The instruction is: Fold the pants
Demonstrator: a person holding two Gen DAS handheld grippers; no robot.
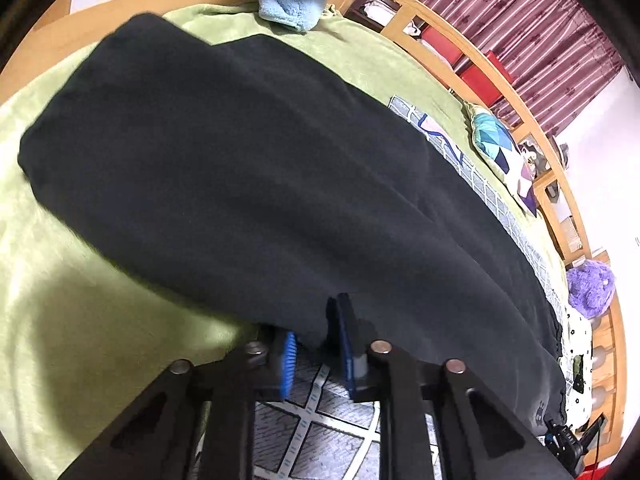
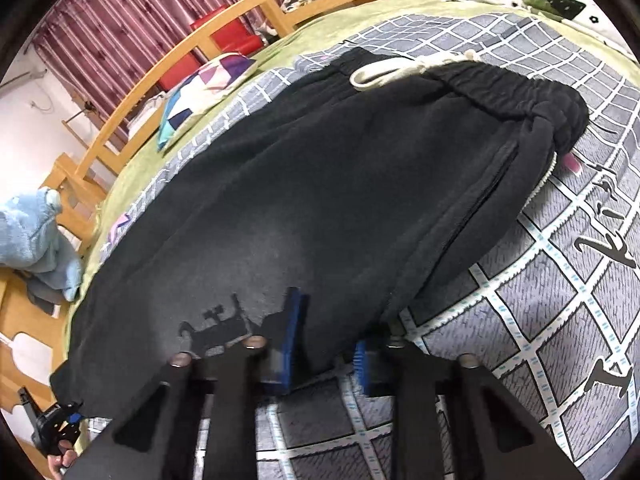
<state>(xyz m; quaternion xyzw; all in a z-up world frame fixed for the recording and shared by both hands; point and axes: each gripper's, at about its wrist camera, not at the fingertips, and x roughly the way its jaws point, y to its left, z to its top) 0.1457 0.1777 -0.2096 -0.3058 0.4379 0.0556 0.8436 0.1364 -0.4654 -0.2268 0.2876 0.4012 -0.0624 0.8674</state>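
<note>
We see the black pants (image 1: 248, 184) stretched across the grey grid-patterned quilt (image 2: 540, 300). Our left gripper (image 1: 318, 344) pinches their near edge between its blue pads. Our right gripper (image 2: 326, 344) likewise clamps the near edge, toward the waistband (image 2: 516, 88).

We find no text that we can read for certain. The grey checked blanket (image 2: 560, 272) bears large black brush-style characters near its right edge, but we cannot make out which characters they are.
</note>
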